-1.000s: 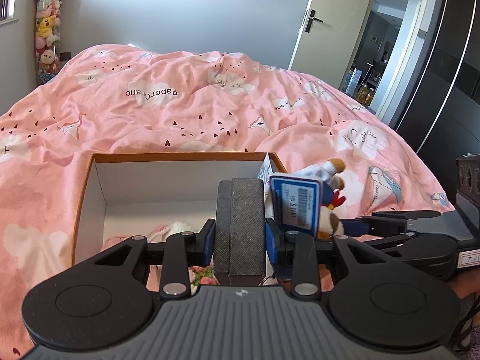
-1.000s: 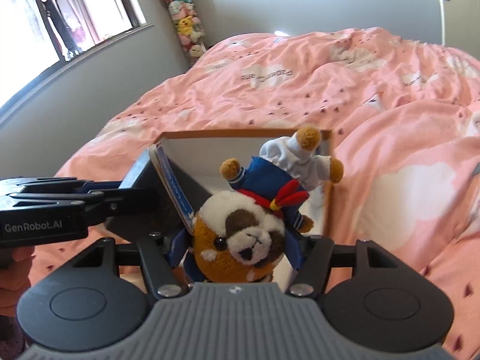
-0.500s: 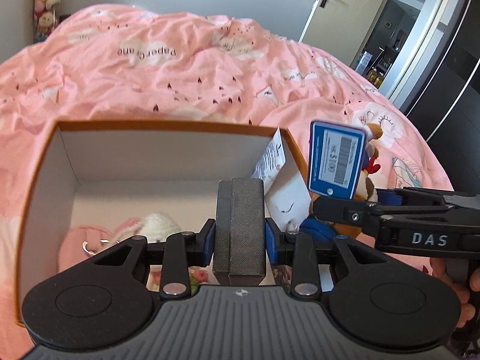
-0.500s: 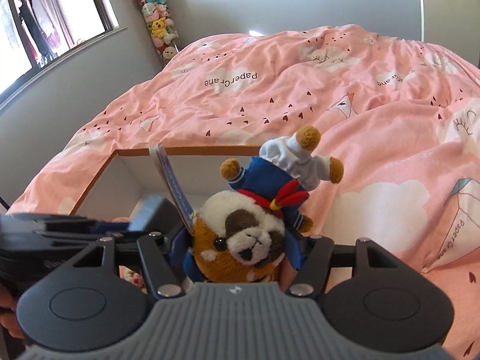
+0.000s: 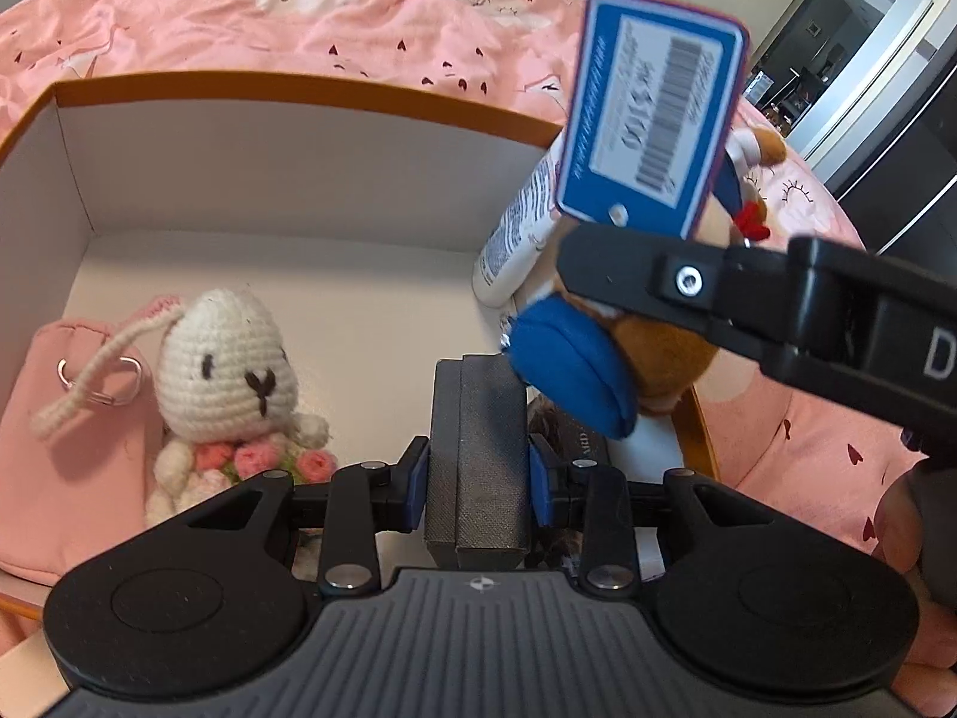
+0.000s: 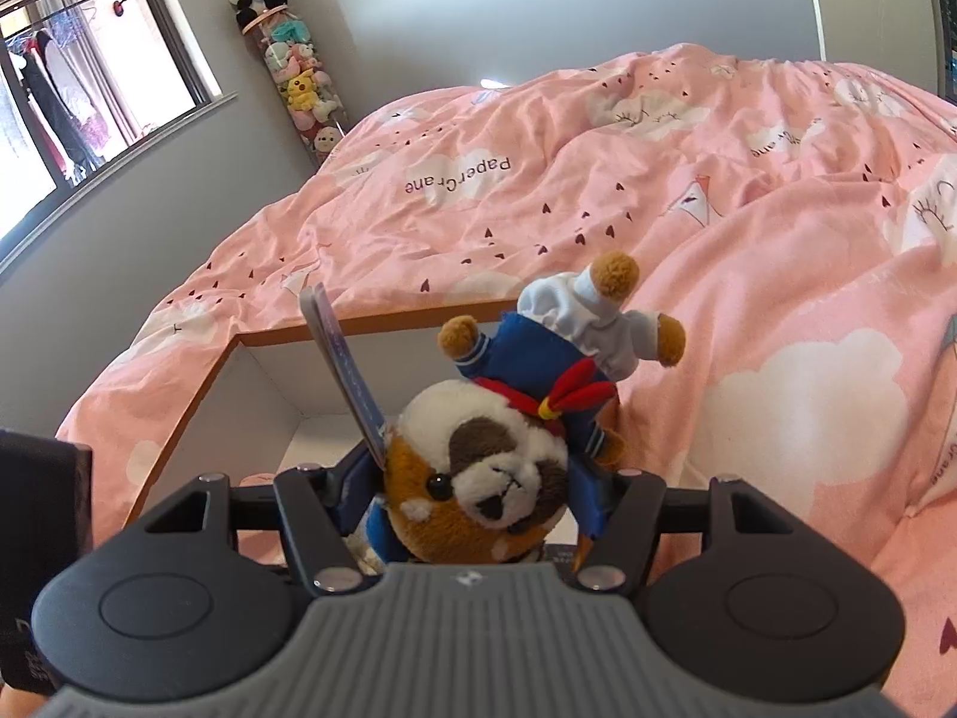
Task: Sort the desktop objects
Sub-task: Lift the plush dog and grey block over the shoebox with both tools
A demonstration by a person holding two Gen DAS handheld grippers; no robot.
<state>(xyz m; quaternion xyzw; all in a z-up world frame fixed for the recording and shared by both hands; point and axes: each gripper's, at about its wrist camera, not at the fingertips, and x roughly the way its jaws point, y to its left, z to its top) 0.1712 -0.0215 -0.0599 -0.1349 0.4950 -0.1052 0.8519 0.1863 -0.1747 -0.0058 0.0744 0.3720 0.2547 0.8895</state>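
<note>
My right gripper [image 6: 472,496] is shut on a brown and white plush dog [image 6: 478,478] in a blue sailor suit, with a blue price tag [image 5: 652,107] hanging from it. It holds the dog over the right side of an orange-rimmed white box [image 5: 299,96]. The dog [image 5: 658,347] and the right gripper [image 5: 604,329] also show in the left wrist view. My left gripper [image 5: 478,413] is shut and empty, low over the box's front. Inside the box lie a crocheted white bunny [image 5: 227,371] and a pink pouch [image 5: 66,419].
The box [image 6: 383,323] sits on a bed with a pink duvet [image 6: 718,191]. A white printed packet [image 5: 520,227] leans on the box's right wall. A dark card [image 5: 574,437] lies on the box floor. A tube of plush toys [image 6: 293,72] stands by the window.
Both grippers have moved forward and down toward the box. The right gripper has carried the dog from beside the box to over its right side, close in front of the left gripper.
</note>
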